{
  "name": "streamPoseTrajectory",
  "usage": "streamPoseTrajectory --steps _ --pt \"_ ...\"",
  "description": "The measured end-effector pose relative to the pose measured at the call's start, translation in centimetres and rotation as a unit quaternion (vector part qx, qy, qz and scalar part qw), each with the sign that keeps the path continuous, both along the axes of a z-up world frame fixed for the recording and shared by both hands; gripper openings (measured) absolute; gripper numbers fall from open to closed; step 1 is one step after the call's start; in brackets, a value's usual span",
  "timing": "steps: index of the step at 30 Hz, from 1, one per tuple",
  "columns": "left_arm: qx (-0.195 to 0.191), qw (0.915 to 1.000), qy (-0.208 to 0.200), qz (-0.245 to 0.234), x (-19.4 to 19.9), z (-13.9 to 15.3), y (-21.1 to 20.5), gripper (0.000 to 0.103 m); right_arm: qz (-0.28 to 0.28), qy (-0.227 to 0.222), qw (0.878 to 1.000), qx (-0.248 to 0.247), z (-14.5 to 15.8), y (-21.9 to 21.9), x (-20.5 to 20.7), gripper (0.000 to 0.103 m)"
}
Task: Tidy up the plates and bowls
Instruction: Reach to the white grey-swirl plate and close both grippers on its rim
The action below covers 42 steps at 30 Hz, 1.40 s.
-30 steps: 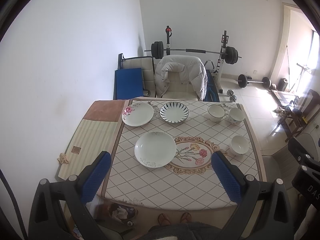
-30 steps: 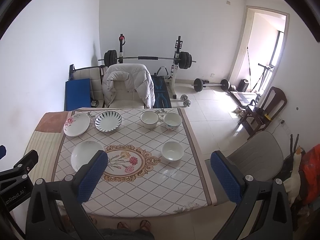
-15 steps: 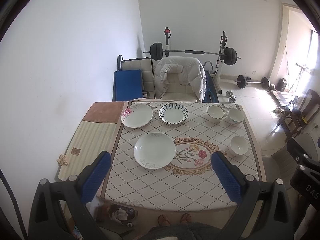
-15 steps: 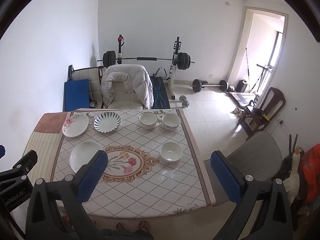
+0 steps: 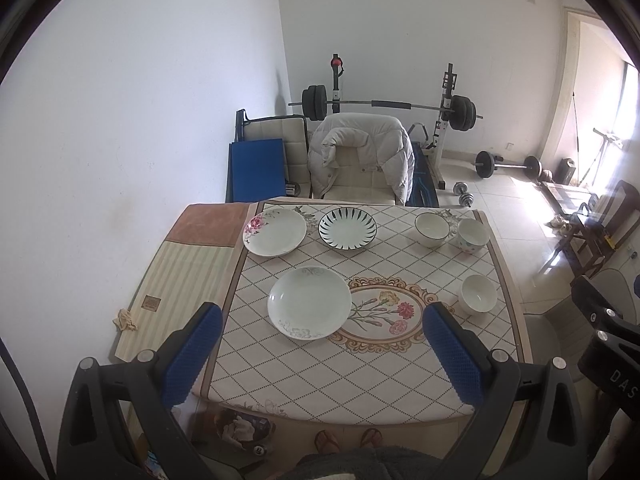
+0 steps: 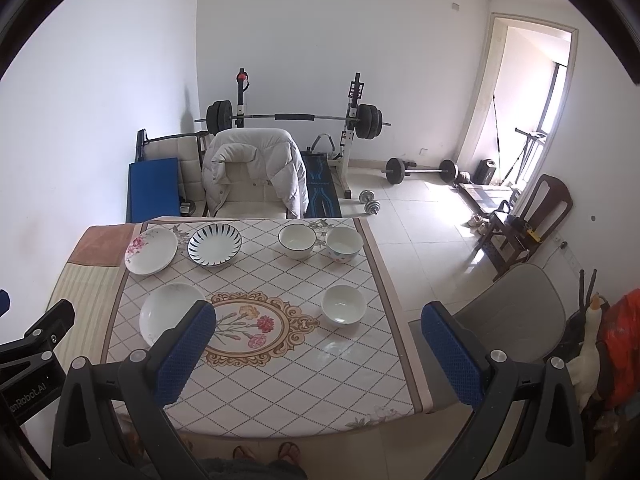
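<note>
Table (image 5: 360, 368): diamond-patterned cloth with a flower medallion in the middle; three plates on the left half, three bowls on the right half, all apart from one another.
Plates: white plate (image 5: 309, 307) nearest, left of the medallion; rose plate (image 5: 275, 231) at the far left; striped plate (image 5: 347, 227) just beside it to the right.
Bowls: small white bowl (image 6: 343, 304) near the right edge; dark-rimmed bowl (image 6: 297, 241) and dotted bowl (image 6: 343, 243) side by side at the far right.
Left gripper (image 5: 322, 354): held high above the near edge, looking down the table; jaws spread wide, nothing between the pads, touching nothing.
Right gripper (image 6: 316, 348): same height, over the near right part of the table; jaws spread wide, empty.
Key relation, plates: the white plate lies ahead of the left gripper and below it, slightly left of the jaw midline; judged the left hand's piece.
Key relation, bowls: the small white bowl lies ahead of the right gripper, close to its midline; the right hand is nearer.
Axis: all pieces round, so no long axis; approach direction looks free, and the rim is the likely place to pinch.
Stage (judgement): nothing stacked yet; both hands well apart from the dishes.
Risk (judgement): the white plate's shallow rim lies low on the cloth, so a pinch may slip.
</note>
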<state>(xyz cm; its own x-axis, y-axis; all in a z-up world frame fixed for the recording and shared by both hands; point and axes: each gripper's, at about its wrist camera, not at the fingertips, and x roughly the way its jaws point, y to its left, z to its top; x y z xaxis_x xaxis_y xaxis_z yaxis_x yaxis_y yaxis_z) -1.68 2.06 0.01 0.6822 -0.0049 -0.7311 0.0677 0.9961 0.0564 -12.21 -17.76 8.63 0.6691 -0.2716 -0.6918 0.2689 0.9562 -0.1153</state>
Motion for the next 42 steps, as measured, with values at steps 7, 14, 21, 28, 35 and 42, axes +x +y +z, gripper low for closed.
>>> streamPoseTrajectory --steps 7,14,21,28,35,42 --pt "-0.014 0.9996 0.001 0.024 2.8 -1.8 0.9 0.102 0.003 0.011 1.0 0.023 -1.4 -1.2 1.6 0.103" --pt "0.032 0.9955 0.053 0.071 9.3 -9.1 2.6 0.102 0.053 0.068 0.994 0.066 -8.2 -2.3 7.9 0.103" --pt "0.035 0.9852 0.141 0.091 15.9 -17.9 5.9 0.102 0.118 0.159 0.976 0.091 -18.4 0.5 15.9 0.103" --pt "0.028 0.9736 0.213 0.076 23.7 -26.1 9.9 0.102 0.139 0.225 0.956 0.127 -28.4 4.7 24.9 0.103" --pt "-0.016 0.9522 0.3 0.056 30.2 -34.4 13.3 0.102 0.148 0.291 0.926 0.187 -37.6 8.7 33.4 0.103" --pt "-0.042 0.934 0.354 0.017 33.6 -39.5 14.3 0.088 0.151 0.347 0.898 0.225 -45.0 10.7 37.6 0.1"
